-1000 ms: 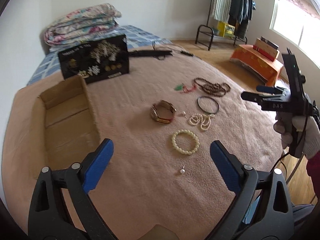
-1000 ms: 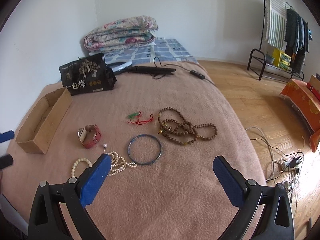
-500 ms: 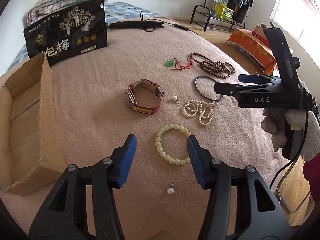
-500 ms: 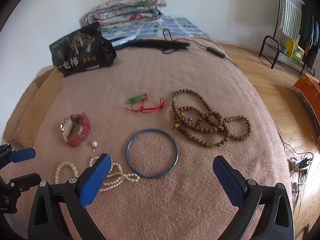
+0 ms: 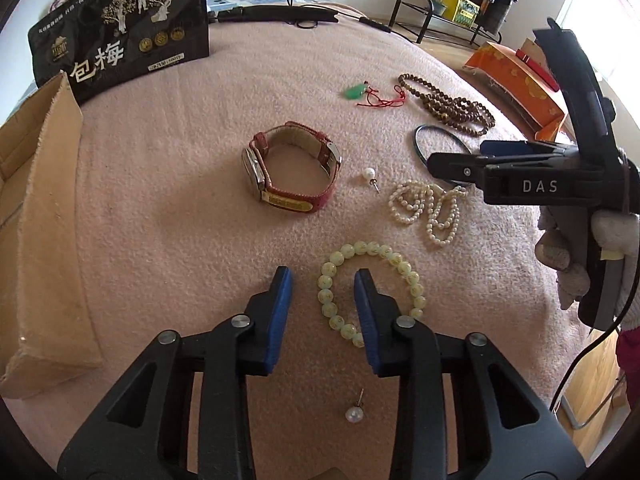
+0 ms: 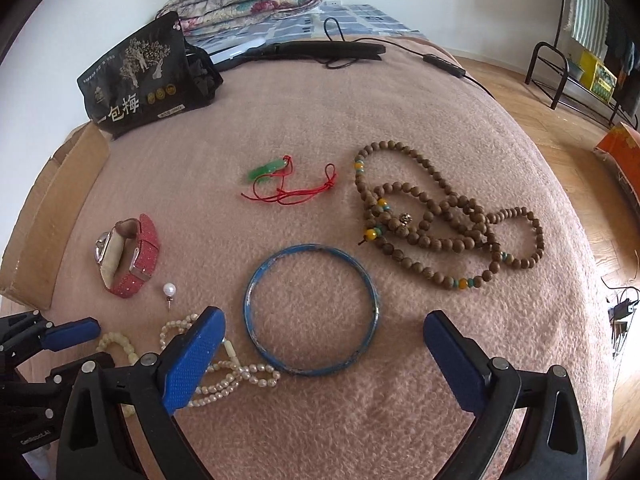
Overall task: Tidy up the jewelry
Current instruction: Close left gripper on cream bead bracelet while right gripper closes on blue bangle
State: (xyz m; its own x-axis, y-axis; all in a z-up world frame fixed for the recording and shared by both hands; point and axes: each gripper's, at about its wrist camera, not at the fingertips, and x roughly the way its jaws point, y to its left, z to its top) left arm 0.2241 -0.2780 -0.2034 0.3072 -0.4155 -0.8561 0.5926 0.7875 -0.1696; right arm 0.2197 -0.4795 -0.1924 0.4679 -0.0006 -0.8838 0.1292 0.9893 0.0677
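Left gripper: jaws narrow and just closing, one blue pad outside and one inside the pale bead bracelet, straddling its left side; pads not seen pressing on the beads. Right gripper: jaws wide, nothing between the pads, hovering over the near edge of the blue bangle; a gloved hand holds it. Laid out on the pink blanket of the bed: red-strap watch, on its side; one pearl earring just beside the watch, a second near the left gripper; pearl necklace, bunched, between bangle and bracelet; green pendant on a red cord; long brown bead strand, looped, right of the pendant. Cardboard box, open, at the left edge. Black printed bag standing at the far side.
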